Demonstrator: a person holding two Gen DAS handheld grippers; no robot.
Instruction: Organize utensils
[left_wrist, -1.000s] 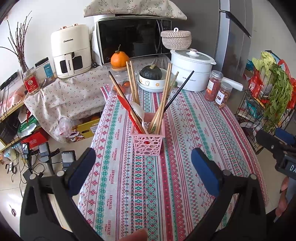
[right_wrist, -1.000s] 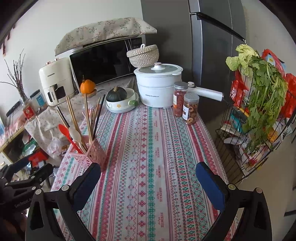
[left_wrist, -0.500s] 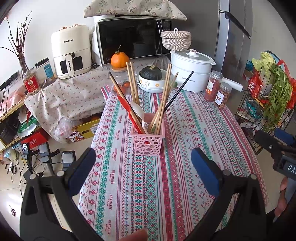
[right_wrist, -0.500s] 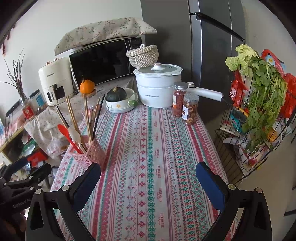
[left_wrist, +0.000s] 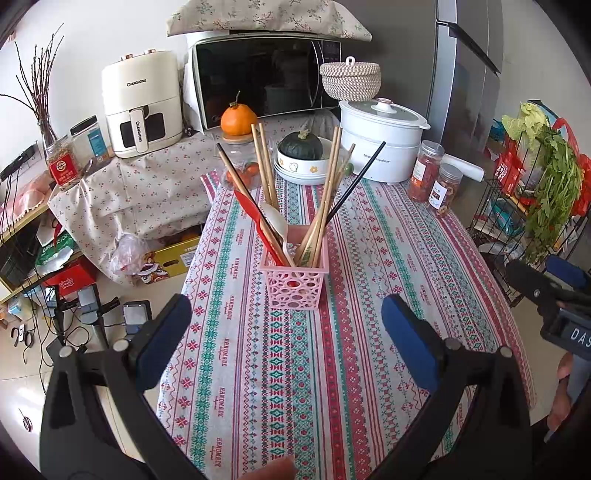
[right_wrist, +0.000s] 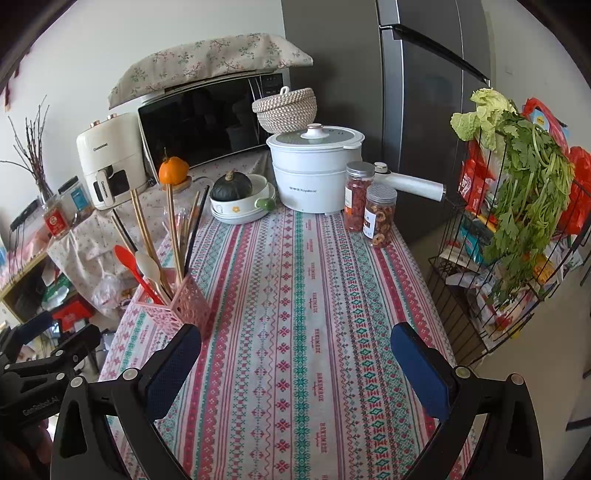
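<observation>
Near the left edge of a table covered in a red, green and white patterned tablecloth (left_wrist: 332, 369) stands a pink perforated utensil basket (left_wrist: 295, 282). It holds wooden chopsticks (left_wrist: 328, 192), one black chopstick (left_wrist: 356, 182), a red spoon (left_wrist: 255, 218) and a white spoon (left_wrist: 277, 225), all standing upright or leaning outward.

The left gripper (left_wrist: 286, 332) hovers above the table's near end with its blue-padded fingers (left_wrist: 164, 343) spread wide and nothing between them; the basket sits just beyond the gap. The right gripper (right_wrist: 295, 365) hovers over the bare middle of the cloth, toward the right edge, its fingers likewise wide apart and holding nothing. From its camera the basket lies off to the left, beside its left finger.

Along the table's far edge stand a white electric pot (right_wrist: 314, 173) with its handle pointing right, two clear jars with metal lids (right_wrist: 369, 206), and a dark green squash in a white bowl (left_wrist: 301, 146). Behind them, on a lower cloth-covered counter, are a microwave (left_wrist: 262, 77), a white air fryer (left_wrist: 142, 107) and an orange (left_wrist: 238, 120). A woven lidded basket (right_wrist: 286, 110) rests by the pot. Leafy greens hang over a wire rack (right_wrist: 517, 206) right of the table.
</observation>
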